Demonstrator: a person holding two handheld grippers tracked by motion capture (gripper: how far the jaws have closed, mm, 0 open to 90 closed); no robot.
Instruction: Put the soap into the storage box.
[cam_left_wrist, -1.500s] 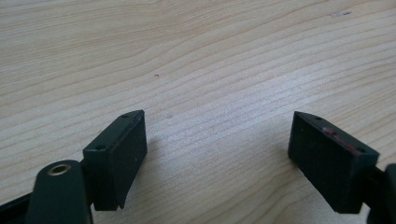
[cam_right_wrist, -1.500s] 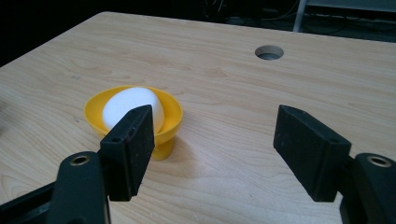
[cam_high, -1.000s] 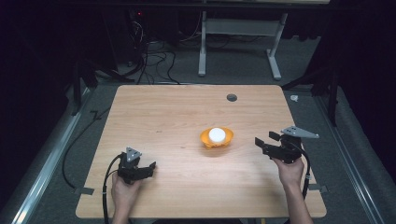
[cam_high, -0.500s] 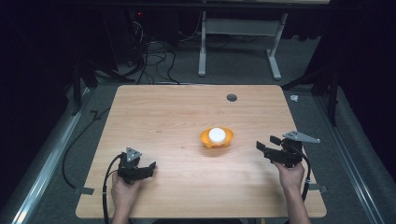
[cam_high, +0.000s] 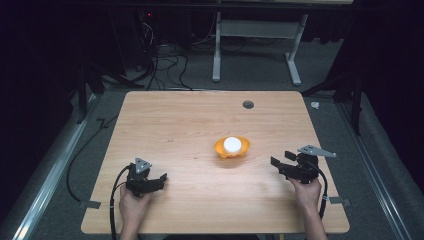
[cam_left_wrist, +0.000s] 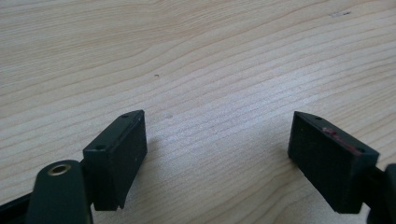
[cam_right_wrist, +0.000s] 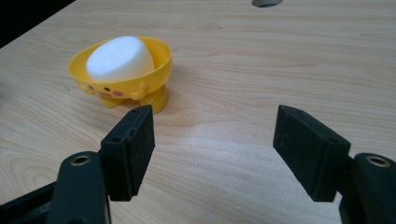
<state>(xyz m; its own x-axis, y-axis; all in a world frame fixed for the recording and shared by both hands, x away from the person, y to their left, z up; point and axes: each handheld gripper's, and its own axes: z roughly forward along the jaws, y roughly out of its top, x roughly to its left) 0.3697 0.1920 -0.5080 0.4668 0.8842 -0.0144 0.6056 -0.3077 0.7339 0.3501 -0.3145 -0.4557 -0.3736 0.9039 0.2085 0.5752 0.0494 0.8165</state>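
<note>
You are seated at a pale wooden table (cam_high: 190, 125) with a black two-jaw gripper in each hand. Picture the tabletop as a clock face seen from above, with twelve at the far edge. A small yellow plastic soap dish shaped like a duck (cam_high: 232, 149), with a painted face and stubby feet, stands a little toward four o'clock from the table's centre. A white oval bar of soap (cam_high: 231, 144) lies inside it.

Your right gripper (cam_high: 281, 166) sits near the four o'clock edge, jaws pointing toward nine o'clock at the dish but well apart from it. In the right gripper view the jaws stand parted with nothing between them, and the dish (cam_right_wrist: 122, 74) appears ahead at about eleven o'clock, with the soap (cam_right_wrist: 119, 58) resting in it. Your left gripper (cam_high: 159, 180) rests near seven o'clock, low over bare wood, jaws likewise parted and empty.

This looks like the approach step: nothing is held yet, and the right gripper seems to be lining up on the dish. The next move likely calls for sliding the right gripper toward the dish, steering slightly left, so that the jaws straddle either the soap or the dish's rim before closing.
</note>
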